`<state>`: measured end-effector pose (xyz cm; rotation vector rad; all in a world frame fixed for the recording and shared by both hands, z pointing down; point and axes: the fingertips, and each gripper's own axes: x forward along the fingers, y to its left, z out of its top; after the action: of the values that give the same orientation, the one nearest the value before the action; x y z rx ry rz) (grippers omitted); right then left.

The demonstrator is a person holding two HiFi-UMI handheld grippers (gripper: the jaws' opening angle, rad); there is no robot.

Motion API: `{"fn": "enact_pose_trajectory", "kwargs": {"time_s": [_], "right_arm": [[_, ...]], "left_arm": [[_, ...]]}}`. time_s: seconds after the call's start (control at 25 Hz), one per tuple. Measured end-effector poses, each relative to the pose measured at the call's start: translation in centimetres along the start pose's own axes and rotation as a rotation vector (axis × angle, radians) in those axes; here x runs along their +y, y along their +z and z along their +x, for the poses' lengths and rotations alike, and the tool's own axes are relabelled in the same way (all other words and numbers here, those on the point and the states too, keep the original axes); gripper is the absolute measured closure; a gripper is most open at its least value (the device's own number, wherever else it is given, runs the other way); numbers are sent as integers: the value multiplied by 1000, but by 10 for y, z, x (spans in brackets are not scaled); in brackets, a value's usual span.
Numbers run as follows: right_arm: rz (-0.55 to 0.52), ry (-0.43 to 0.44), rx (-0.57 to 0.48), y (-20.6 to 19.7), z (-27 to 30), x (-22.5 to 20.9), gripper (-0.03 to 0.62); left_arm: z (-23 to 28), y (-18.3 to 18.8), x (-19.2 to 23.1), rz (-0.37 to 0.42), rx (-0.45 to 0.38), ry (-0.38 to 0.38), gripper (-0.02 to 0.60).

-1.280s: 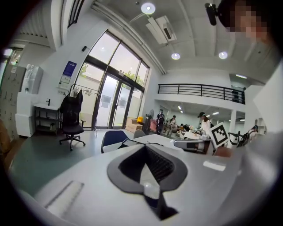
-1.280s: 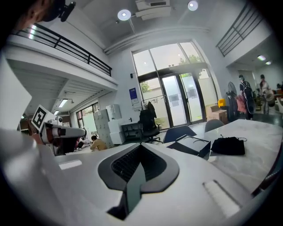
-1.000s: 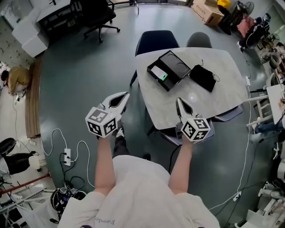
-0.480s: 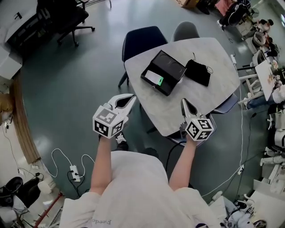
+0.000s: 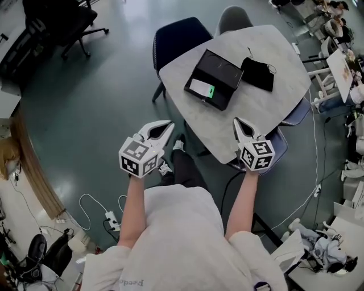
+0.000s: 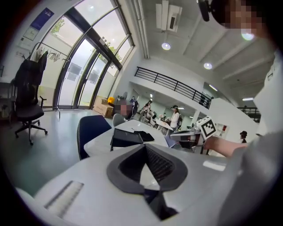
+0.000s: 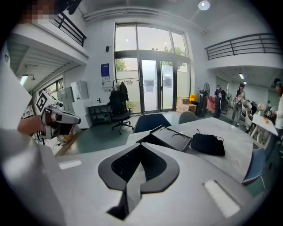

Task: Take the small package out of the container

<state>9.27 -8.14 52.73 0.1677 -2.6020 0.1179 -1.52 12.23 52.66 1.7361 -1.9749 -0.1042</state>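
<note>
Standing at the near corner of the table (image 5: 250, 111), one pair of tongs in each hand.

L tongs (image 5: 168, 124): jaws together at the tips, nothing between them. They're off the table's left edge, over the floor, aimed toward the table.

R tongs (image 5: 237, 121): jaws also closed tip to tip, empty. Tips are just over the near edge of the tabletop.

Neither pair touches anything on the table.

Container (image 5: 224, 74): flat black tray, lying at an angle mid-table, well apart from both tongs. In the R tongs view it's straight ahead past the jaw tips. In the L tongs view it's ahead too.

Package (image 5: 202, 89): small, white w/ a green patch, inside the container at the end nearer me, lying flat. It's hidden behind the tray wall in both gripper views.

Black pouch (image 5: 259, 74) w/ a thin cord sits just beside the container on its right. Can't tell if they touch.

Dark blue chair (image 5: 173, 35) and grey chair (image 5: 234, 16) are pushed in at the far side of the table. Power strip w/ white cable (image 5: 111, 217) is on the floor at my left.
</note>
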Motion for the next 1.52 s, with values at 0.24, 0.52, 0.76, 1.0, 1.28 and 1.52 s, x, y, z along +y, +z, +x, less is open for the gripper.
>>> {"fn": "enact_pose_trajectory", "kwargs": {"time_s": [0.24,0.52,0.76,1.0,1.28,1.52], "right_arm": [[-104,-34,109,-2,22,-9,595],[-262,3,228,6,84,-8,595],[-383,66,358,-9,147,-12,595],[-435,149,463,-40,200,-23,595],[-529,279,555,-62,251,-35,539],[-596,364,690,-94,279,-30,497]], "left_arm": [[2,10,15,17,-8,-8,529],[16,14,33,42,34,-22,529],[57,18,50,80,99,-70,529],[112,11,65,152,227,-154,529],[165,24,95,204,308,-180,529],[187,31,124,204,345,-169,529]]}}
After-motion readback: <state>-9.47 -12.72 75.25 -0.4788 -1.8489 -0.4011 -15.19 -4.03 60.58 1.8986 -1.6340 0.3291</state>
